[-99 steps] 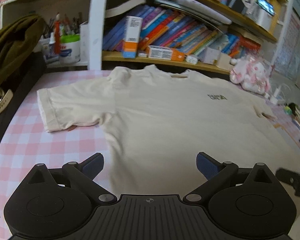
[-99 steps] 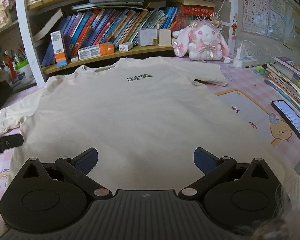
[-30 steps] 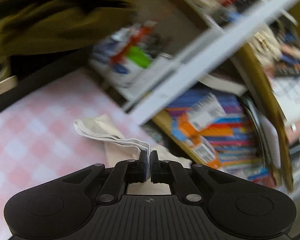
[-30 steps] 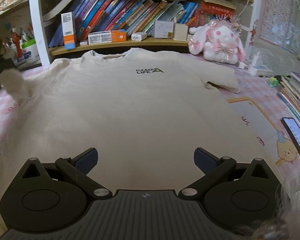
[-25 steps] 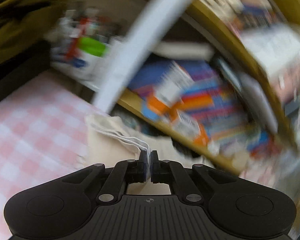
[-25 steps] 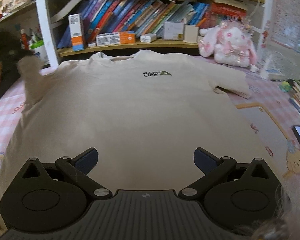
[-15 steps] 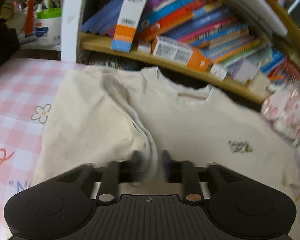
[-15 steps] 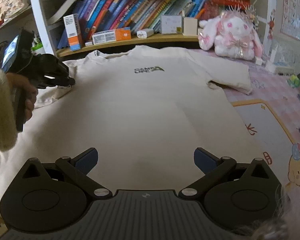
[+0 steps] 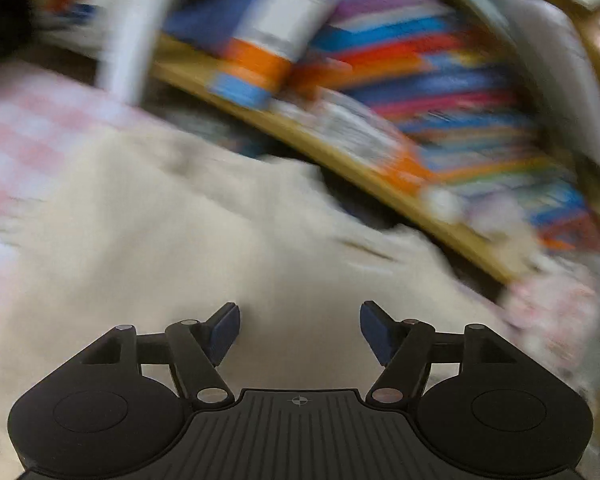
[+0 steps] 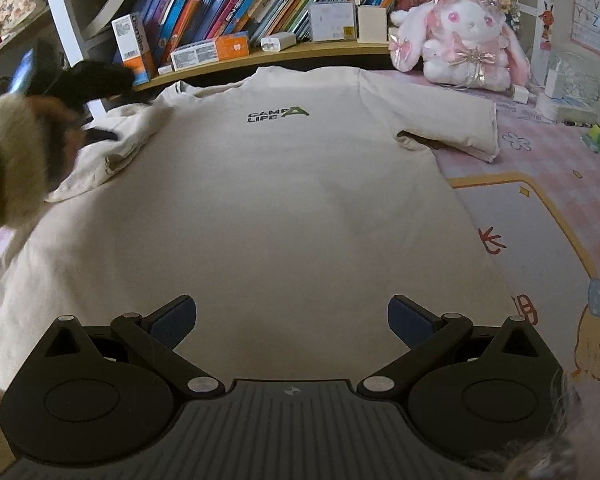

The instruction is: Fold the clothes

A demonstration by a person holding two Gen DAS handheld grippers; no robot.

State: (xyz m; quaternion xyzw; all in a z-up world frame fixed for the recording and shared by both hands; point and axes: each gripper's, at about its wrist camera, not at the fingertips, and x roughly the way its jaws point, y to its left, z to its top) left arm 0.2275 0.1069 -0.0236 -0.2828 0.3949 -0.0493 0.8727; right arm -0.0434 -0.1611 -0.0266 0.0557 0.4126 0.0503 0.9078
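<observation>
My left tongs (image 9: pixel 300 330) are opening with nothing between them, right tongs (image 10: pixel 292 320) spread empty; the T-shirt (image 10: pixel 280 200) ahead looks soft, light and floppy, so I'd pinch the sleeve hem (image 10: pixel 492 136) far right of my right tongs.

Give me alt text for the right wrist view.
A cream T-shirt lies flat on a pink checked table, one sleeve folded in, the other spread out. The right tongs hover open above its lower part; the left tongs show blurred at the folded sleeve. Behind are a bookshelf and a plush rabbit.
</observation>
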